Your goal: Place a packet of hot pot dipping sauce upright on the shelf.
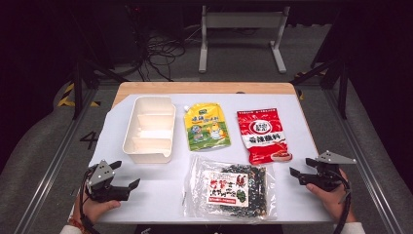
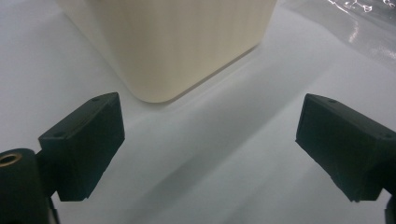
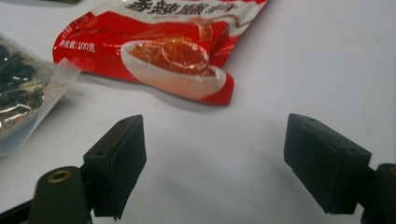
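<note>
- Red seasoning pouch, right of centre in the high view; lies flat on the white desk, just up-frame of the right tongs. Judged light, soft and crinkly, with a slick film. The flat face offers no purchase; best taken by the lower sealed edge or a corner, where the film is thin enough to pinch.
- Cream divided tray, upper left of centre, nearest the left tongs. Judged rigid and light, with smooth plastic; a rim wall is the likely hold.
- Clear bag of dark dried goods, lower centre: floppy, loose fill, likely to sag.
- Yellow-green spouted pouch, centre, untouched.
- Left tongs: spread wide, released, nothing between the jaws; tray corner just ahead, not touched.
- Right tongs: spread wide, released, empty; pouch's lower corner ahead, apart.
</note>
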Demonstrator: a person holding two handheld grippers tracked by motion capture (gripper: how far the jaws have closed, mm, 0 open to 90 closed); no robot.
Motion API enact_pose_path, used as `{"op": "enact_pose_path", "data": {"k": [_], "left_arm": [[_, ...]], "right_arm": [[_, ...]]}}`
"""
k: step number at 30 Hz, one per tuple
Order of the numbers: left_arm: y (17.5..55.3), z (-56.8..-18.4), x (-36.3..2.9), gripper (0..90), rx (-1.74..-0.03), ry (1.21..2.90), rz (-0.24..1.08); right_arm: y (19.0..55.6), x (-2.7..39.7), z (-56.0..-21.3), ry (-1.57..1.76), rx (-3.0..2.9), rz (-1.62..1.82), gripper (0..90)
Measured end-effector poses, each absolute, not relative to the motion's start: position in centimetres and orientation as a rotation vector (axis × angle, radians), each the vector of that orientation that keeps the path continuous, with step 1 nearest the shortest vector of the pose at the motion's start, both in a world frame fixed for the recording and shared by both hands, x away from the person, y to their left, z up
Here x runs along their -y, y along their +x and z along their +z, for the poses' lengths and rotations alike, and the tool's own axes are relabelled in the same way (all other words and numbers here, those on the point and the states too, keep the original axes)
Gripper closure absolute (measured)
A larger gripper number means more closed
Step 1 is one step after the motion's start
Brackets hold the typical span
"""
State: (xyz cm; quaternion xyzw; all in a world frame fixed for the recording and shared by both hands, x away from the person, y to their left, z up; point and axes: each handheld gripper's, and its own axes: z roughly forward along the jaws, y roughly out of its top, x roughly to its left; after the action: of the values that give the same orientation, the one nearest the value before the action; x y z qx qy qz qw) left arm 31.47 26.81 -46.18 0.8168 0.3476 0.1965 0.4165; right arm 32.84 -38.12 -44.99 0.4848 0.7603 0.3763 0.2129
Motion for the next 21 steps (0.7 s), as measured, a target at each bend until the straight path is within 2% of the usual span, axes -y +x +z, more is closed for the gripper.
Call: {"op": "enact_pose_path", "data": {"k": [7, 8, 10, 13, 14, 21], "left_arm": [[31.3, -46.3, -26.5, 9.4, -0.858, 2.065, 0.478], [31.3, -46.3, -26.5, 9.4, -0.858, 2.065, 0.478], [31.2, -46.4, -26.4, 9.4, -0.849, 2.069, 0.472], [31.2, -46.4, -26.4, 9.4, -0.846, 2.075, 0.472], [31.2, -46.4, -26.4, 9.4, -0.845, 2.076, 0.473], [30.9, -46.4, -26.3, 9.4, -0.840, 2.089, 0.477]], "right_arm": [[36.0, 37.6, -42.8, 1.335, -2.126, 1.082, 20.4], [36.0, 37.6, -42.8, 1.335, -2.126, 1.082, 20.4], [38.6, 37.1, -42.8, 1.376, -2.189, 1.070, 19.2], [40.5, 36.9, -43.3, 1.428, -2.231, 1.051, 18.0], [41.2, 36.8, -43.6, 1.449, -2.245, 1.045, 15.4], [43.0, 35.6, -44.4, 1.498, -2.315, 1.105, 8.8]]}}
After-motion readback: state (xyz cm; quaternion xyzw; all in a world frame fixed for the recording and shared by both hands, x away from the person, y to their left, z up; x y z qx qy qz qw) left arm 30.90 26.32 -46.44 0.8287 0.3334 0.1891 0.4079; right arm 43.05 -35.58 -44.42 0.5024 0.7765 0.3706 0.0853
